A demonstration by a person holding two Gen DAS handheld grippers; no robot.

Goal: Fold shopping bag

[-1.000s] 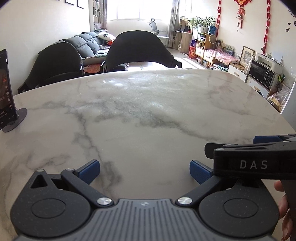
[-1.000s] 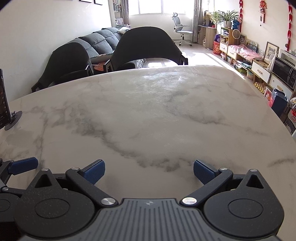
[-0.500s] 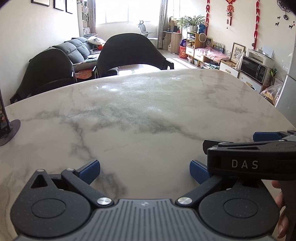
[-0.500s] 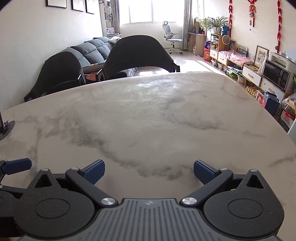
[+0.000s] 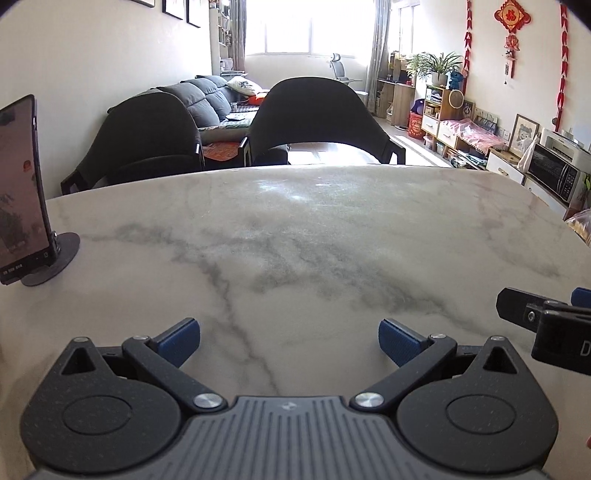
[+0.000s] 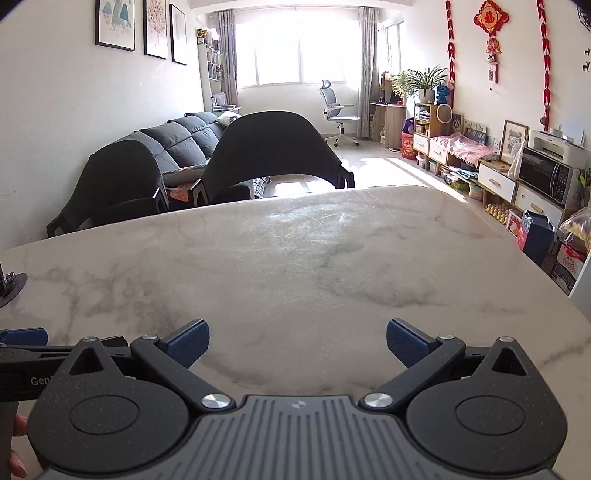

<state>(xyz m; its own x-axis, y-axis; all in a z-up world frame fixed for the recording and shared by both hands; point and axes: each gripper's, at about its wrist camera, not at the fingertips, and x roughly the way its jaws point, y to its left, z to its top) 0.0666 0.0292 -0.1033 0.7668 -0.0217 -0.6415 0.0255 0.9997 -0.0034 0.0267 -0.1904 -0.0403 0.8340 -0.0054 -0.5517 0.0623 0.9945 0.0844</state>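
The left gripper (image 5: 289, 341) was held low over the near edge of the marble table (image 5: 314, 229), its blue-padded fingers (image 5: 179, 339) spread wide with nothing between them. The right gripper (image 6: 297, 341) was in the same attitude over the same table, fingers wide apart and empty. The two tools were side by side: the right one's black body entered the left wrist view at the right edge, and the left one's body entered the right wrist view at the near left. A fingertip (image 6: 16, 463) of the holding hand showed at the lower left of the right wrist view.

The shopping bag was not visible in either view; its position could not be established.

On the table's left side a phone (image 5: 20, 181) stood upright on a round dark stand (image 5: 55, 264), screen lit. It was well apart from both grippers. Nothing lay on the marble between the fingers and the far edge.

Beyond the far edge stood two dark chairs (image 5: 317, 118), backs toward the table. Behind them was a grey sofa (image 5: 207, 96), and further off a white office chair (image 6: 338, 110) by the bright window. Along the right wall ran low cabinets carrying a microwave (image 6: 546, 173), a printer, potted plants (image 6: 424, 83) and framed pictures, with red hanging ornaments (image 6: 491, 22) above.
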